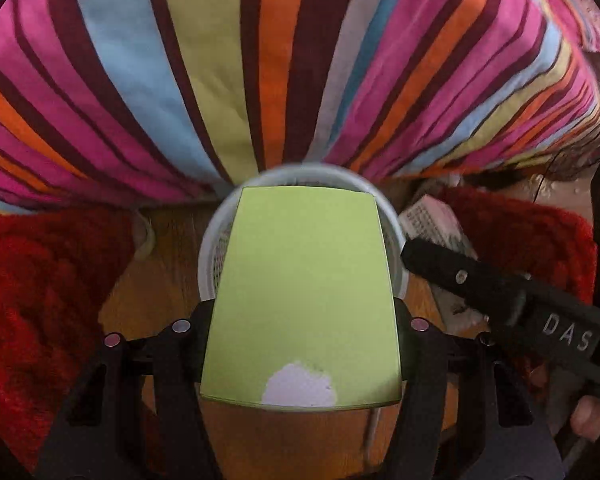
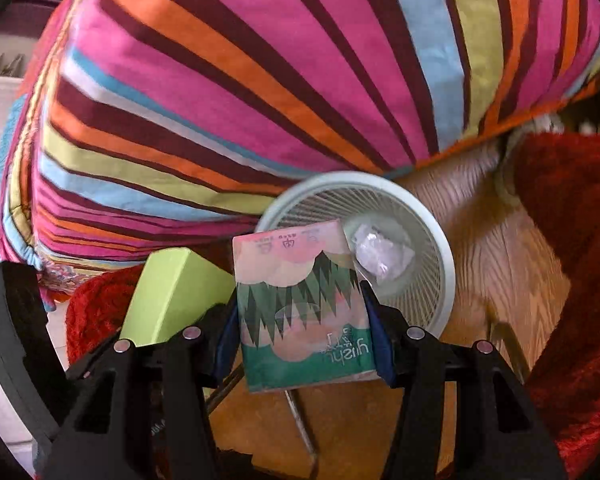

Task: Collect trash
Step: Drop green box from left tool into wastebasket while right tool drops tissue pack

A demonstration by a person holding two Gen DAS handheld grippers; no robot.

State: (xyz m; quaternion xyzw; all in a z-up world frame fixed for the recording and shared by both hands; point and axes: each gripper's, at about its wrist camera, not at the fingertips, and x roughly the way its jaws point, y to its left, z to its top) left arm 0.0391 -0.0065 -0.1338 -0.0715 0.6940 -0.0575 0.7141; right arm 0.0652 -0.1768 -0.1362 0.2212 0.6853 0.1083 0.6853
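Crumpled wrapper [image 2: 384, 256] inside white basket [image 2: 440, 248] shows only from right wrist.

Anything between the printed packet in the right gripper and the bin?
Nothing; in the right wrist view the packet overlaps the bin's rim, a crumpled wrapper already inside.

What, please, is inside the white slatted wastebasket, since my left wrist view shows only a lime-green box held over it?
Observer: A crumpled clear plastic wrapper lies in the white slatted wastebasket.
Operator: Thank you; what is the right gripper carrying?
Observer: The right gripper clamps a green-and-pink printed packet with forest artwork.
Operator: Where is it relative to the bin?
Observer: It hangs over the basket's near rim, beside the lime-green box in the left gripper.
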